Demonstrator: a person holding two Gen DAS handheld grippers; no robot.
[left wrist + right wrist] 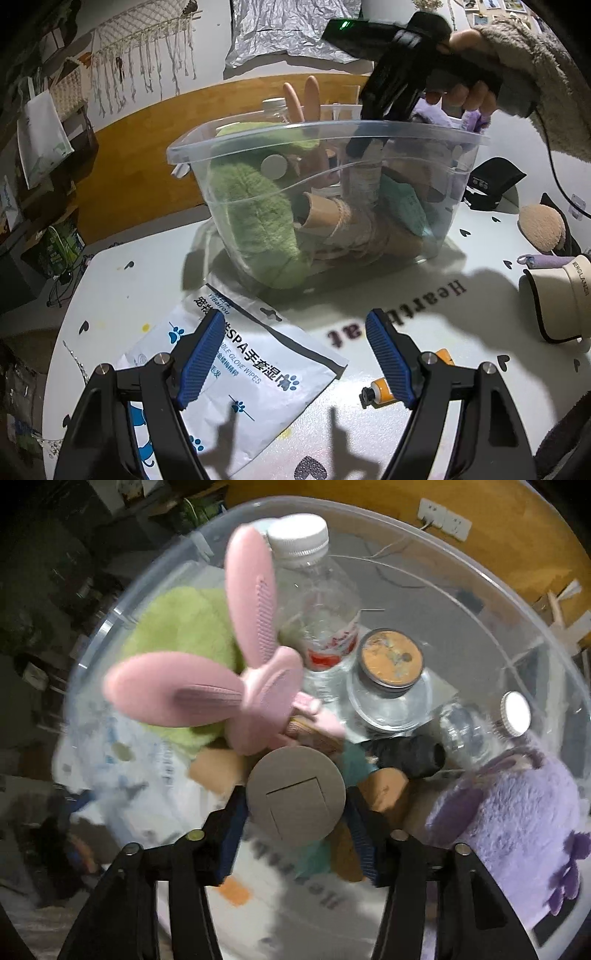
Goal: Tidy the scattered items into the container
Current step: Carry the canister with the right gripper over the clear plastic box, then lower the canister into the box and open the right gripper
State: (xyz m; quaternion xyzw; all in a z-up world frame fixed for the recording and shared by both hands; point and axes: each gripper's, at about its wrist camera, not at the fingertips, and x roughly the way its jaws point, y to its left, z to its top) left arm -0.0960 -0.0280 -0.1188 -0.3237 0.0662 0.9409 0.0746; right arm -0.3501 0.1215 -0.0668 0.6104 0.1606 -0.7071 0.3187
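container (207, 138) holding two bottles, right gripper (295, 805) grasping grey disc (295, 794), left gripper (295, 354) released

A white table (369, 295) carries everything — little black hearts dot its top, along with dark lettering. The clear plastic container (458, 206) stands toward the far side. Nearer, a flat white wipes packet (258, 373) with blue paw prints lies just in front of the container. To its right lies a small orange tube (382, 389). On the right side sit a cream visor cap (554, 299), a beige puff (541, 227) and a black pouch (493, 182).
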